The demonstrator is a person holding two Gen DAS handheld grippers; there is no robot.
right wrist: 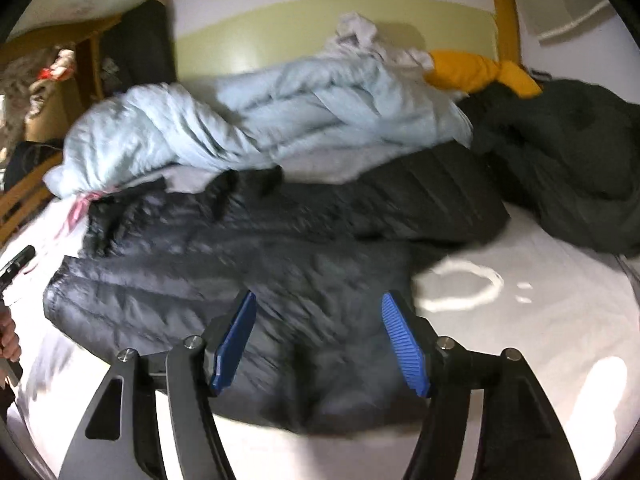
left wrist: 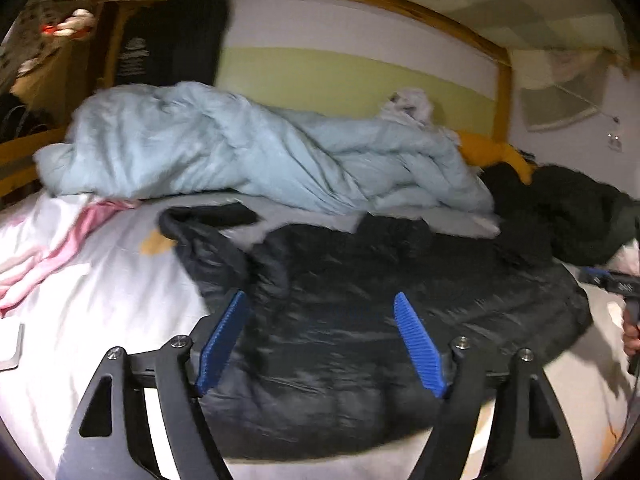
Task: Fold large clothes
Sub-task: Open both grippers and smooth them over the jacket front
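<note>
I hold my left gripper over the near edge of the black puffer jacket, its blue pads spread wide apart with nothing pinched between them; the jacket's shiny quilted fabric lies below the gap, and I cannot tell whether the tips brush it. My right gripper hangs over the same jacket toward its other side, pads likewise spread and gripping nothing. The jacket lies roughly flat across the white bedsheet, one dark sleeve reaching back toward the rumpled pale blue duvet heaped behind it. A pink cloth trails on the sheet at the left in the left wrist view. Beyond the duvet sit an orange garment and a whitish crumpled cloth, and a dark green heap of clothing rests beside the jacket on the right. In the left wrist view, my right hand shows at the frame's right edge, wrapped around its gripper handle. Both views are blurred.
</note>
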